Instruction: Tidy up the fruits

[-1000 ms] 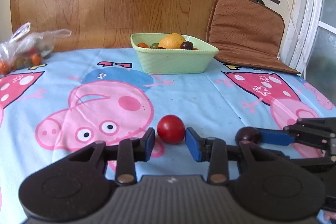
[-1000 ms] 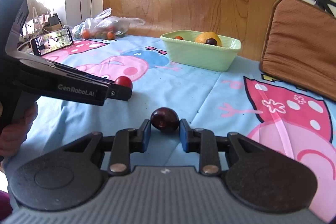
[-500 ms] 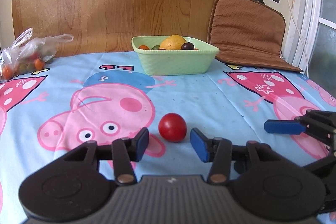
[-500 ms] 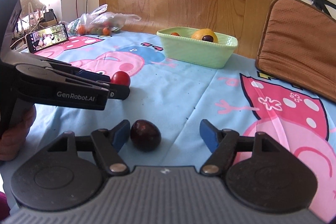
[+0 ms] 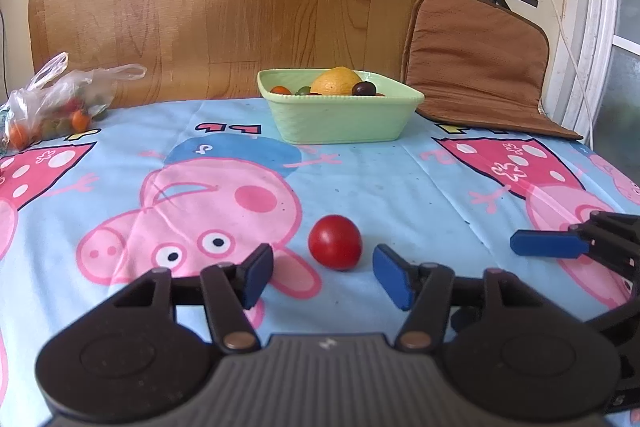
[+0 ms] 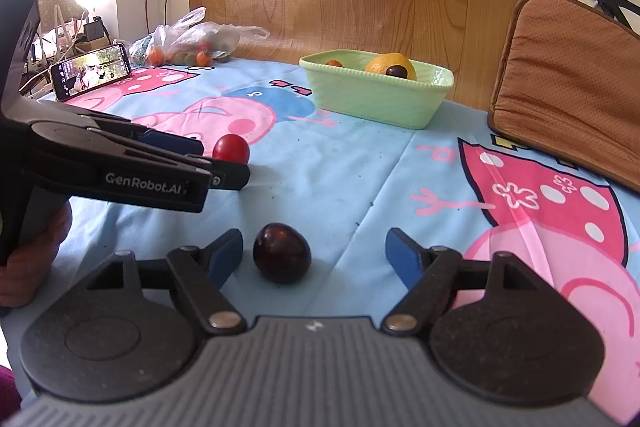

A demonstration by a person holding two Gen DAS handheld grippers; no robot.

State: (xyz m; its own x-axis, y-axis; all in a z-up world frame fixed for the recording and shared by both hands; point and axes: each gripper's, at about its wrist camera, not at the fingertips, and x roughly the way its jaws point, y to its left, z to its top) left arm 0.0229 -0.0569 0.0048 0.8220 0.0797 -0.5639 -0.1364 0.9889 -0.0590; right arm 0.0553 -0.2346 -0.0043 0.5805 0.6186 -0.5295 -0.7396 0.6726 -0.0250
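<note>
Your left wrist camera looks low and close across the tablecloth (image 5: 380, 179) toward its far edge, your right wrist camera does likewise from further right, and both share the green bowl (image 5: 340, 115) there.

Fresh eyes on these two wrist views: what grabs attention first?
The loud pink-pig cartoon tablecloth fills both views. Two fruits lie on it: a red tomato between the open jaws of the left gripper, and a dark plum between the wider-open jaws of the right gripper; both pairs of jaws have just been opening, touching neither fruit. Behind them, at the wooden panel, a pale green bowl holds an orange and small fruits.
</note>
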